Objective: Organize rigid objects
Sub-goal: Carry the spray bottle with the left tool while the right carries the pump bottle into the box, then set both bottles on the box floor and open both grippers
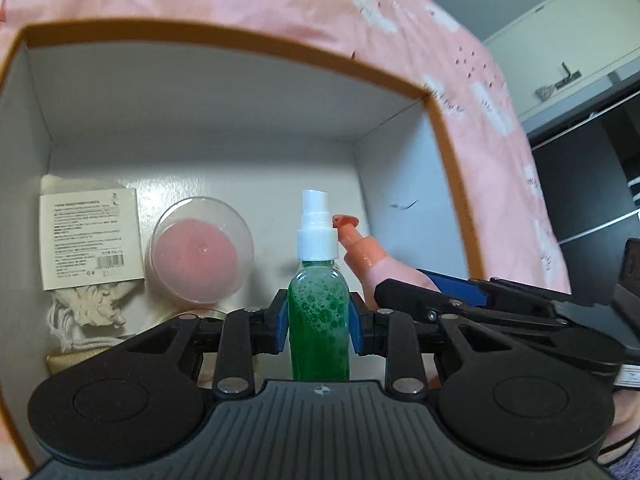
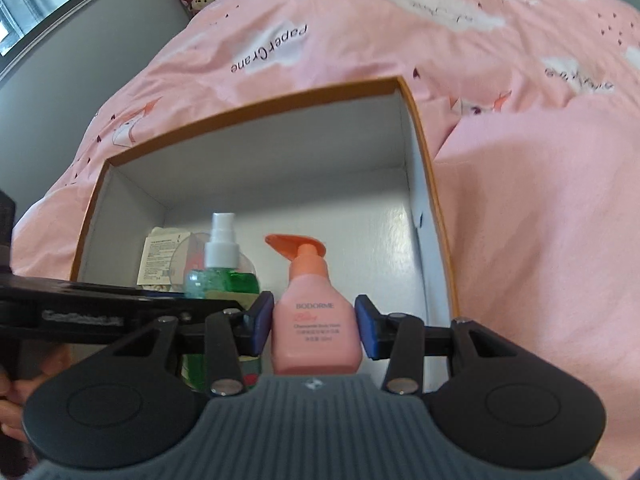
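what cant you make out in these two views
- Base of the green spray bottle: hidden by the left gripper body in the left wrist view.
- Label text on the white packet: too small.
- Bottom of the pink pump bottle: hidden by the right gripper body in the right wrist view.

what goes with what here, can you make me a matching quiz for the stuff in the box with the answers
Things:
1. green spray bottle
2. pink pump bottle
3. clear round container
4. white label card

Descriptions:
A. lies on a cloth pouch at the left of the box
B. between the fingers of the right hand-held gripper
C. holds something pink, beside the card
D. between the fingers of the left hand-held gripper

Pairs: 1-D, 2-B, 3-C, 4-A
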The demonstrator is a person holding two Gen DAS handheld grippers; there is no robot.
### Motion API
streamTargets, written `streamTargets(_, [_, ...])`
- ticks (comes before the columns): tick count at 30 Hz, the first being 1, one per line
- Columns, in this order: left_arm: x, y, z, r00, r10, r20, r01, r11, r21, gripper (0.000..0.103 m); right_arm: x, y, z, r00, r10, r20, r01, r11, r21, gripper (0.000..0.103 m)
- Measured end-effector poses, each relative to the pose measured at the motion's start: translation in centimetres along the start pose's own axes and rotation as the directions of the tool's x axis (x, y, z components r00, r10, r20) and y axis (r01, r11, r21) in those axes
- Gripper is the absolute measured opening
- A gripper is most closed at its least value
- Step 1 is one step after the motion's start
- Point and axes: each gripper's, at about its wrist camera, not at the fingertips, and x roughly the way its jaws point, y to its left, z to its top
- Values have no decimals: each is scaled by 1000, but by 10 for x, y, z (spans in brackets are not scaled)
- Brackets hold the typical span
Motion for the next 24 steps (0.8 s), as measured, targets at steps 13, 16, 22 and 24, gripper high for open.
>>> streamTargets(13, [33, 15, -4, 996, 43, -72, -49, 996, -77, 33, 31, 11, -7, 995, -39, -91, 29, 994, -109, 44])
streamTargets(16, [37, 14, -2, 994, 42, -99, -52, 994, -92, 33, 43, 15, -9, 989, -62, -134, 41, 987, -158, 44])
streamTargets(22, [46, 8, 4, 990, 53, -128, -66, 993, -98, 33, 59, 30, -20, 974, -188, -126, 146, 947, -285, 44])
streamTargets(24, [49, 6, 6, 990, 47, -136, -61, 993, -97, 33, 61, 29, -21, 973, -188, -133, 144, 947, -286, 43])
